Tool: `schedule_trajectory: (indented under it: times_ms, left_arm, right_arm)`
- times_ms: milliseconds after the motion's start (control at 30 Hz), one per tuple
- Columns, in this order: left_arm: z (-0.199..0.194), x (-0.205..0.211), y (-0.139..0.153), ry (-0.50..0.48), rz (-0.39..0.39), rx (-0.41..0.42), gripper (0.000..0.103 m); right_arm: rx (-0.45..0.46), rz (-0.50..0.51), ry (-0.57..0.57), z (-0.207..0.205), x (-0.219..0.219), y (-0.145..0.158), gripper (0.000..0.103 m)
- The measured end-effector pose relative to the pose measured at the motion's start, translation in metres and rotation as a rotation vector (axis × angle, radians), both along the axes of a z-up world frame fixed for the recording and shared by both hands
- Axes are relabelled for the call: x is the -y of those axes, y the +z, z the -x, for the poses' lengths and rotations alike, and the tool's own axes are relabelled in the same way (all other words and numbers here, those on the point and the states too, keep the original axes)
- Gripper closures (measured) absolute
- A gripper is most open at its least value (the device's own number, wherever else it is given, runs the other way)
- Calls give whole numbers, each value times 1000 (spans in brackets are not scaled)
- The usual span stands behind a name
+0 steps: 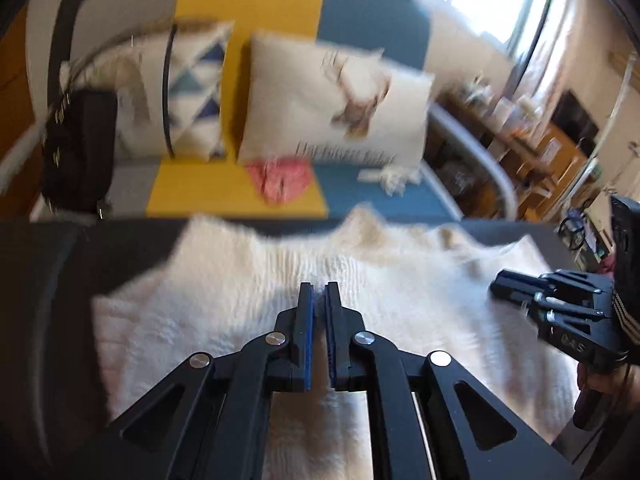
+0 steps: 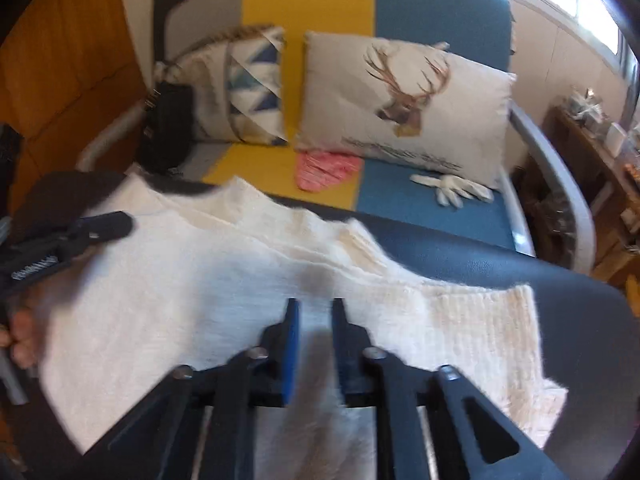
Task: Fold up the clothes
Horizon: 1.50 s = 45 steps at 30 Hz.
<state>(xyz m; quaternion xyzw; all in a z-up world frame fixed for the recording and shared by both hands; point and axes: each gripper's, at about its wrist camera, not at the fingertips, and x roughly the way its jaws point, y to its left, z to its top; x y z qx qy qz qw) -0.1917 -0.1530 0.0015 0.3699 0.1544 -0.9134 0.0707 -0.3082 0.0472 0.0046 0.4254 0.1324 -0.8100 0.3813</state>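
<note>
A white knitted sweater (image 1: 280,320) lies spread over the dark table (image 2: 520,272), its ribbed edge toward the sofa (image 2: 420,208) that stands just beyond the table's far edge. The left gripper (image 1: 319,292) hangs over the middle of the sweater; its jaws stand almost together, only a narrow slit between the blue pads, and whether any cloth is caught there I cannot tell. The right gripper (image 2: 316,308) is over the near part of the sweater, toward its ribbed end; its jaws are apart, with a band of white cloth running up between them, though they do not press on it. Each gripper shows in the other's view at the side of the sweater, held by a bare hand (image 2: 20,340). On the sofa seat, behind the sweater, lie a pink cloth (image 2: 324,170) and a pair of white gloves (image 2: 452,190). A cushion with a stag's head (image 2: 400,96) leans against the sofa back above them, a triangle-patterned cushion (image 2: 248,92) beside it, and a black bag (image 2: 166,128) at the sofa's end.
</note>
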Motion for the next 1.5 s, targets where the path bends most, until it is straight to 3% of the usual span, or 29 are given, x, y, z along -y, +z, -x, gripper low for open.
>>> schedule_trajectory:
  times_ms: [67,133,233,333,367,433,500,633,767,900,1000,1133,1233,1333,1433,1500]
  left_arm:
    - [-8,-4,9,-40,-16,-43,95]
    - [-5,-14,10,-89,-9,-40,95]
    - [14,-28,-1,-132,48,29,95]
    - [39,-31,-24,-154,84,136,95]
    - [46,-32,-32,-154,99,163,95]
    - [46,-23,-29,-88,57,143,95]
    - [28,-14,-15,-29,18,46,95]
    - [-7,-9,-1,-80,-9,-25,95]
    - [-17,-18,-8,-168,120,34,95]
    - [18,-10,-18,-147,182,117,95]
    - [49,13,-27,-58,116,182,95]
    - [39,42,-31,9,-69,112,95]
    - [18,40,-29,-3,-51,83,95]
    - [3,38,-37,-25,-64,73,95]
    - [-6,39,-35,-14,-136,72,95]
    - [-15,33,-33,-25,-142,87,95]
  right_arm:
    - [41,73,70,-13,0,10,75]
    - [62,82,131,-26,8,11,75]
    - [60,1,171,-34,28,-6,75]
    - [-19,-76,144,-33,38,-17,76]
    - [-82,-103,109,-30,39,-16,76]
    - [-154,-162,27,-20,37,-20,76]
    - [-129,-143,25,-19,33,-18,76]
    - [-73,-97,26,-16,25,-14,76]
    - [-17,-52,28,-14,17,-11,76]
    - [40,-6,30,-11,9,-7,73]
    - [28,-27,34,-13,10,-12,73]
    - [12,-55,39,-15,11,-19,73]
    - [24,-39,39,-12,8,-20,73]
    - [124,20,17,-1,0,-21,73]
    - [148,18,53,-5,-3,-21,73]
    - [196,12,69,-9,-6,-19,72]
